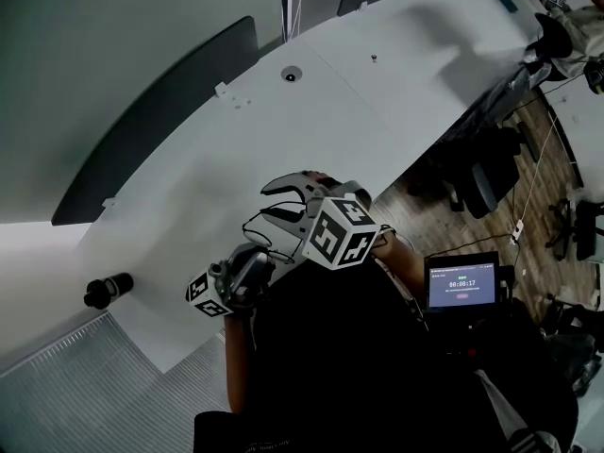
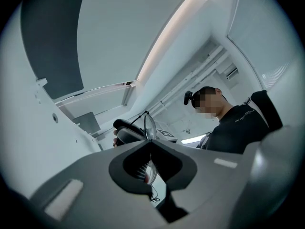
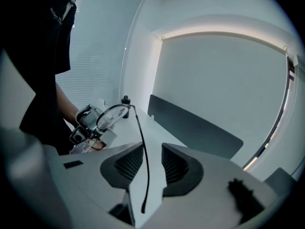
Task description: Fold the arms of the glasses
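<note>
- Your left gripper (image 2: 150, 140) is clamped tight on the front of the thin black wire-framed glasses (image 3: 112, 115), held up near the white table (image 1: 311, 111).
- Your right gripper (image 3: 151, 147) stands partly open, with the slim temple arm (image 3: 145, 161) loose between its pads.
- Push the arm off its hinge line and the frame may twist or slip out.

Cool, dim, even light throughout. Brightest source a ceiling light strip (image 2: 164, 37), overexposed. Soft shading across the surface (image 1: 311, 111). Pale reflection on the glasses (image 3: 112, 116) lens. Both gripper views bend strongly, corners black; nearest foreground soft.
</note>
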`<state>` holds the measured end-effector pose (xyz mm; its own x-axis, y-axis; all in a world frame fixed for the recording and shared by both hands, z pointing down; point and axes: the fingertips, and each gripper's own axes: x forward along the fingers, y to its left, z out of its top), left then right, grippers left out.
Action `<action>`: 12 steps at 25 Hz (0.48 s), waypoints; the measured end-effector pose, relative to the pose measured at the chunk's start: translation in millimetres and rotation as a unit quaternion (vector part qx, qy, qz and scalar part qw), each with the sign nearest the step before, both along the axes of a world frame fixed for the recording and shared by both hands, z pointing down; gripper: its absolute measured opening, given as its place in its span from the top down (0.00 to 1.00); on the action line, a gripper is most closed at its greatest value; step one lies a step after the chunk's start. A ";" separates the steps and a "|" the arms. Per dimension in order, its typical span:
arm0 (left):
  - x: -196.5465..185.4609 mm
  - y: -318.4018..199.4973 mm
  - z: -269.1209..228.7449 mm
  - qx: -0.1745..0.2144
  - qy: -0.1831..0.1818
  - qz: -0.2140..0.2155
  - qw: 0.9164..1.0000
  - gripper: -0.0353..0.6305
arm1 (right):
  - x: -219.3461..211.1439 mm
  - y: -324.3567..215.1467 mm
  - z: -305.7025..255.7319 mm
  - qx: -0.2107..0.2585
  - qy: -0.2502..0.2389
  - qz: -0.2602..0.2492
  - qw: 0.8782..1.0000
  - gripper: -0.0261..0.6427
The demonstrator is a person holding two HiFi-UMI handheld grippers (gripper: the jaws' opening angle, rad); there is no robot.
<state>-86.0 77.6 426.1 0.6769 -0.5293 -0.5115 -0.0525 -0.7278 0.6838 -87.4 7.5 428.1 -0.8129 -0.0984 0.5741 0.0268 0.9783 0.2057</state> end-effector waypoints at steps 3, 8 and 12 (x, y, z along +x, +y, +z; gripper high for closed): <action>7.3 0.5 2.3 0.000 -0.003 0.015 1.000 0.93 | 3.2 -7.8 -3.3 -0.003 -0.009 0.017 1.000 0.78; 11.6 3.0 -2.6 0.008 -0.008 0.030 0.999 0.93 | 3.7 -16.1 -6.6 -0.022 -0.018 0.033 0.999 0.78; 16.7 6.4 -4.8 0.010 -0.012 0.045 0.999 0.93 | 3.2 -19.8 -8.6 -0.013 -0.020 0.041 0.999 0.78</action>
